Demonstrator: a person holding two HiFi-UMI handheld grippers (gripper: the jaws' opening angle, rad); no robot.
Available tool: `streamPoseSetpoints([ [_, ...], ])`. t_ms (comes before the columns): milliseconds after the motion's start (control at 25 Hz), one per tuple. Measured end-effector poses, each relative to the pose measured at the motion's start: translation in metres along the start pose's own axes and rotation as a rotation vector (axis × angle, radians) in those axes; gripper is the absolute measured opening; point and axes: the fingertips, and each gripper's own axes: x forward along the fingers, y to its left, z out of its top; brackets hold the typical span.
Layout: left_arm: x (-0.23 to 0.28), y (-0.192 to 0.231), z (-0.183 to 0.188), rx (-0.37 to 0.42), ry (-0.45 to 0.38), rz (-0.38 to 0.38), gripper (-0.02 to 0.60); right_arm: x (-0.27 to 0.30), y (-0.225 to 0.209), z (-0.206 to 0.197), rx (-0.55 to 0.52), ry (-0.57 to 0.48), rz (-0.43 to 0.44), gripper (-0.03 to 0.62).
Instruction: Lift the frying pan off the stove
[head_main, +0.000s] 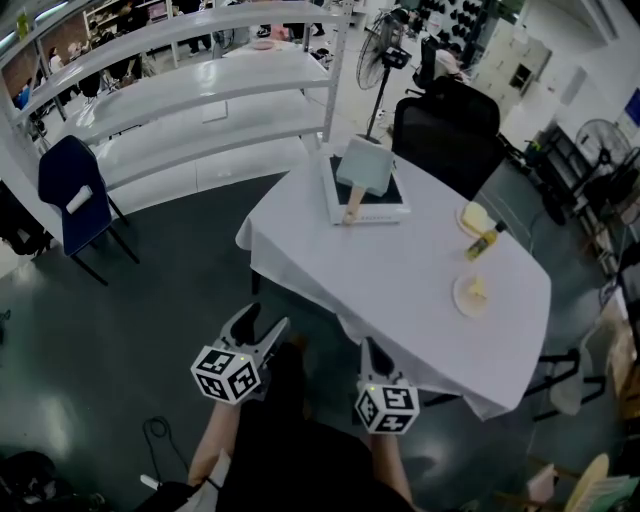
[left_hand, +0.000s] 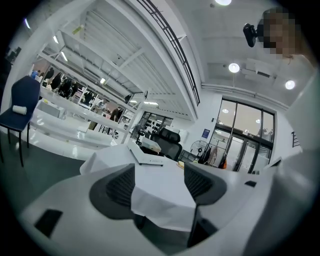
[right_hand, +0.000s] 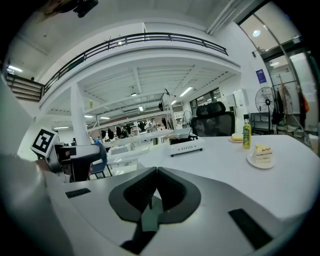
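Holds the left gripper (head_main: 262, 328) spread and empty, the right gripper (head_main: 376, 355) pressed together on nothing, both well apart from the frying pan (head_main: 362, 165) resting on the portable stove (head_main: 392, 205) across the table (head_main: 400, 270). Likely risks a tilting, slipping pan if clamping only the tip of the wooden handle (head_main: 352, 208).

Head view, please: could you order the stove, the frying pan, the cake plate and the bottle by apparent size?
1. stove
2. frying pan, which covers much of the stove
3. cake plate
4. bottle, about as long as the plate but far thinner
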Motion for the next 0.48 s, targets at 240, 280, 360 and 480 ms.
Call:
streamPoseSetpoints([
  [240, 0.017, 0.008, 0.006, -0.013, 0.001, 0.008, 0.290, 0.019, -0.008, 0.007, -0.001, 0.007, 0.006, 0.006],
  [280, 0.023, 0.010, 0.009, -0.011, 0.000, 0.007, 0.290, 0.024, -0.010, 0.011, 0.000, 0.006, 0.006, 0.006],
  [360, 0.035, 0.011, 0.017, -0.007, 0.000, 0.005, 0.290, 0.033, -0.014, 0.018, 0.001, 0.006, 0.008, 0.006],
  [480, 0.053, 0.013, 0.027, -0.001, 0.002, -0.002, 0.290, 0.048, -0.020, 0.030, -0.001, 0.003, 0.011, 0.006],
])
